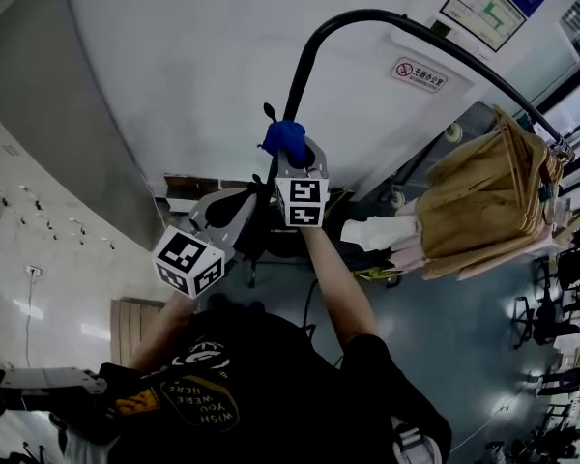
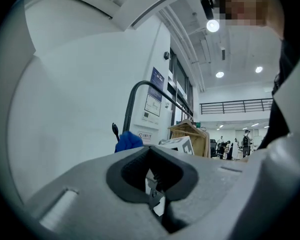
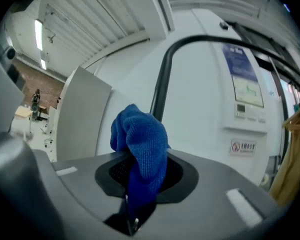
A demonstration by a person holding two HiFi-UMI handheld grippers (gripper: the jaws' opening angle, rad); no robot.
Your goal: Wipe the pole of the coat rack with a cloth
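Observation:
The coat rack's black pole point(image 1: 304, 66) rises by the white wall and bends into a long rail toward the right. My right gripper point(image 1: 292, 155) is shut on a blue cloth point(image 1: 283, 137), and the bunched cloth sits against or just in front of the pole. In the right gripper view the cloth point(image 3: 142, 144) sticks up out of the closed jaws of the right gripper point(image 3: 140, 173), with the pole point(image 3: 160, 89) right behind it. My left gripper point(image 1: 249, 199) hangs lower left of the cloth, shut and holding nothing. From the left gripper point(image 2: 152, 173), the cloth point(image 2: 128, 141) and pole point(image 2: 130, 109) lie ahead.
A small black knobbed peg point(image 1: 268, 110) sticks out beside the pole just above the cloth. Wooden hangers with tan garments point(image 1: 488, 201) hang on the rail at right. A wooden pallet point(image 1: 133, 327) lies on the floor at left; office chairs point(image 1: 570, 288) stand far right.

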